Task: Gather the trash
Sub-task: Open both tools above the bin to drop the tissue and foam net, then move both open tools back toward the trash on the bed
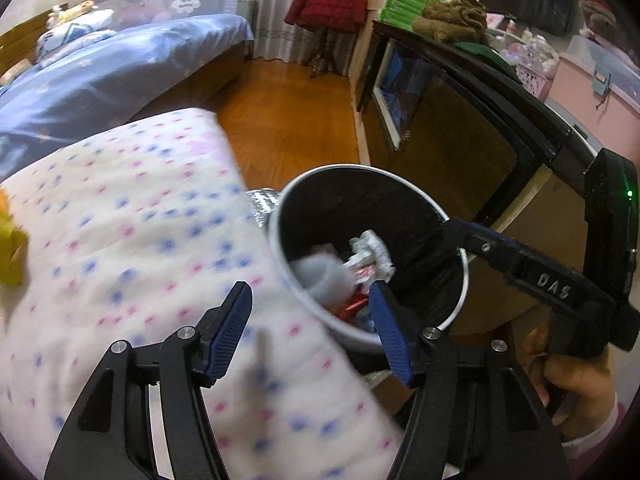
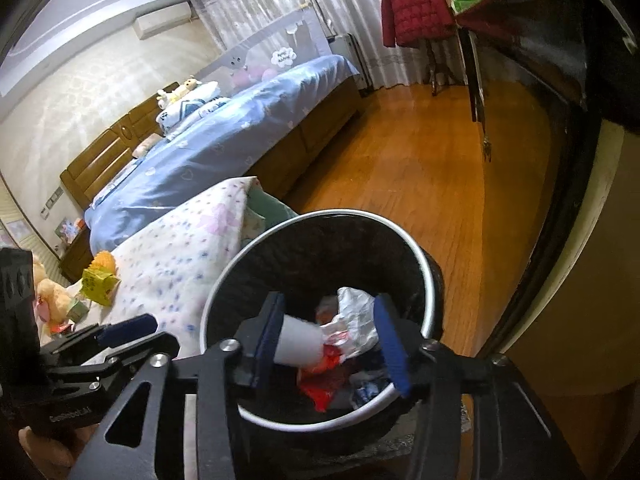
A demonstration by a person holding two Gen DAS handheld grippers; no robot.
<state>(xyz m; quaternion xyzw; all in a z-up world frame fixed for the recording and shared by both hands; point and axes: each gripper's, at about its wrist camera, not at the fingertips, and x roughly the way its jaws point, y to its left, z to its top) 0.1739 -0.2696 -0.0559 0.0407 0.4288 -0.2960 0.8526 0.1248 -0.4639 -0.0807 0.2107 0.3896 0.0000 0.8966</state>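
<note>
The trash bin stood at lower centre, holding crumpled trash; the right hand-held gripper hung spread above it; the left hand-held gripper was spread, empty, over the quilt.

raised letters "das" on right gripper arm

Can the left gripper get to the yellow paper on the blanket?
Probably yes. The left gripper is open and empty, and the blanket between it and the yellow paper looks bare, though the picture is blurred.
</note>
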